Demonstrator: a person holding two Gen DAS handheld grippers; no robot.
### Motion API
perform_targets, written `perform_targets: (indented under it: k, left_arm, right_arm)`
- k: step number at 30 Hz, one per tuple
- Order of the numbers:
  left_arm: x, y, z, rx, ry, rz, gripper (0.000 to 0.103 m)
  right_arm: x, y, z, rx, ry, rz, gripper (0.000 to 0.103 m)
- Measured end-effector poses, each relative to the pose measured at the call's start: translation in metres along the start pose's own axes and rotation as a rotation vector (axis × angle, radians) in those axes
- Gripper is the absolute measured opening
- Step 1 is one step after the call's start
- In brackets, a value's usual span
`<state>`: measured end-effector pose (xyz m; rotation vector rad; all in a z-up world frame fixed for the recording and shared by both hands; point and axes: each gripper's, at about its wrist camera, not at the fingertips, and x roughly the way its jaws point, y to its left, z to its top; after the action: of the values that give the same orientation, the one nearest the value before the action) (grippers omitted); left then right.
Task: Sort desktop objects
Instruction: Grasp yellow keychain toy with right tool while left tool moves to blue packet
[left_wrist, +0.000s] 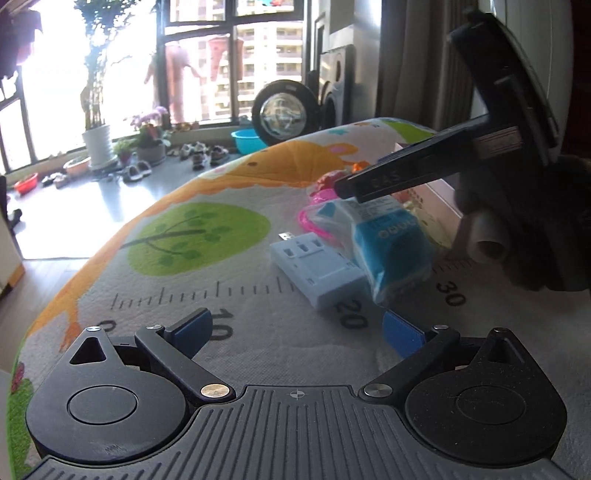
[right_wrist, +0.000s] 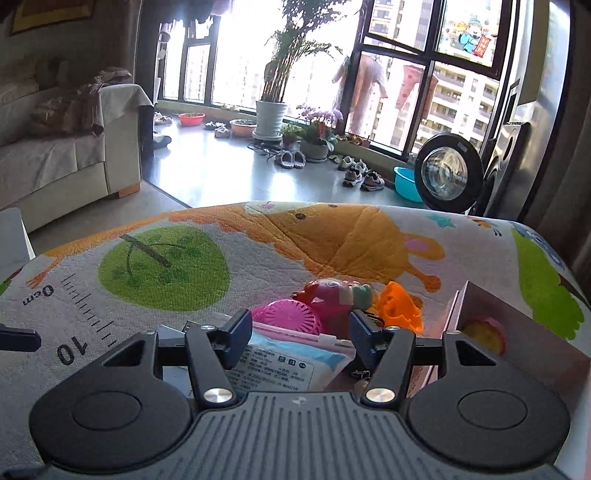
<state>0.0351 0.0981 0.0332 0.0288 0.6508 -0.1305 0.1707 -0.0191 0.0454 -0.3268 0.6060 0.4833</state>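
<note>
Left wrist view: left gripper (left_wrist: 297, 328) open wide, nothing between its blue pads, over the printed mat (left_wrist: 192, 291). Pale blue power adapter (left_wrist: 314, 273) lies flat at frame centre, just ahead of the jaws and slightly right, long axis running from upper left to lower right. Blue wipes packet (left_wrist: 391, 247) in clear wrap leans over the adapter's right end, touching it. One black finger of the right gripper (left_wrist: 399, 177) enters from the upper right, its tip just above the packet. Right wrist view: right gripper (right_wrist: 297, 332) about half open, jaws straddling the wipes packet (right_wrist: 291, 362); pads not seen to press on it, so not gripping, as I judge. Pink round fan (right_wrist: 288, 314), red toy (right_wrist: 332, 295) and orange toy (right_wrist: 400, 306) lie just beyond, at frame centre; open box (right_wrist: 517, 317) at right. Judgement: right hand is nearer the packet; packet lies straight ahead and under the jaws, label end toward the camera.
</note>
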Motion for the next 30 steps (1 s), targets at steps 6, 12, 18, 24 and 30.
perform_targets:
  k: [6, 12, 18, 24, 30]
  left_arm:
    - [0.000, 0.012, 0.005, -0.073, -0.010, 0.037, 0.102]
    - [0.002, 0.023, 0.009, -0.136, 0.006, 0.059, 0.102]
    - [0.008, -0.008, 0.013, -0.063, 0.008, -0.024, 0.102]
    - [0.007, -0.055, 0.024, 0.058, -0.013, -0.113, 0.102]
    - [-0.001, -0.092, 0.012, 0.198, -0.011, -0.175, 0.102]
  right_arm:
    - [-0.015, 0.007, -0.024, 0.028, 0.071, 0.144, 0.050]
    - [-0.083, 0.013, -0.076, 0.003, 0.079, 0.239, 0.050]
    - [-0.140, -0.023, -0.095, 0.089, -0.031, 0.148, 0.061]
    - [-0.117, -0.073, -0.099, 0.221, 0.016, 0.036, 0.062]
    - [-0.079, -0.064, -0.075, 0.193, -0.010, 0.068, 0.061]
